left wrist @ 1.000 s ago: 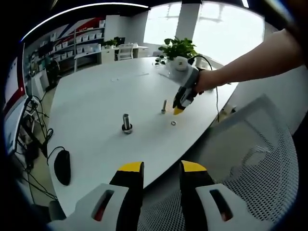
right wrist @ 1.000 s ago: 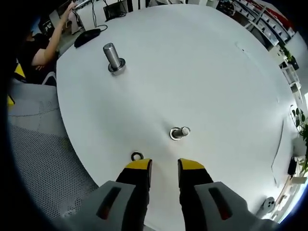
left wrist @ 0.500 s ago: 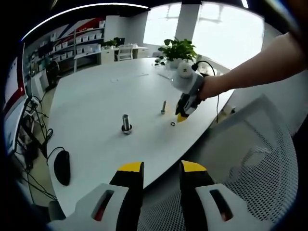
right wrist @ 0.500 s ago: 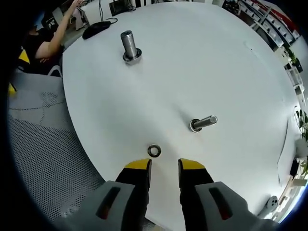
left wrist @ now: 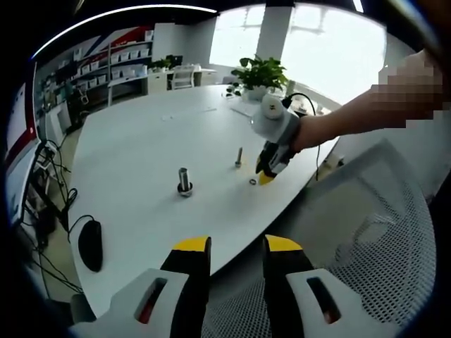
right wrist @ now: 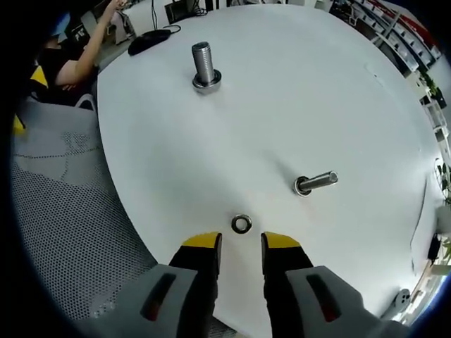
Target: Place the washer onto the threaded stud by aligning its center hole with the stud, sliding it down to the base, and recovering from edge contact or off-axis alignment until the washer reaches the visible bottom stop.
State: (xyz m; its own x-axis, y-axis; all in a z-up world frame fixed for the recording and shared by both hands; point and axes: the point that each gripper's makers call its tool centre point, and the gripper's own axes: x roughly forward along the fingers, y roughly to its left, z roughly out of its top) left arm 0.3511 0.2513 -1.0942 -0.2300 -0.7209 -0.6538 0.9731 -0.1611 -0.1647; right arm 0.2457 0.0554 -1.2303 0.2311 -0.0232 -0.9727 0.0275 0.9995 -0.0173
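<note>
A small washer (right wrist: 242,224) is seen lying flat on the white table (right wrist: 296,84), close to the table's near edge. In the right gripper view it sits just ahead of the right gripper (right wrist: 240,244), almost in line with the gap between the two yellow-tipped jaws. The jaws are held a little apart, with nothing between them. The washer is a tiny metal ring, grey and shiny, with a dark round hole in its middle. It is thin, so it is likely to be hard to pinch off the flat top. A thin threaded stud (right wrist: 315,183) is seen a short way past the washer and off to one side. It stands up from the table on a small round base, though in this view it looks tipped over. A second, thicker stud (right wrist: 205,67) is found well apart from the washer, further across the table. In the left gripper view the washer (left wrist: 253,182) is seen as a small dot just below the right gripper (left wrist: 265,173), which is held by a hand. The left gripper (left wrist: 235,246) is kept back off the table edge, over a mesh chair (left wrist: 366,239), with its jaws apart and empty. So the right gripper is much nearer, and the pick is best made by it.
</note>
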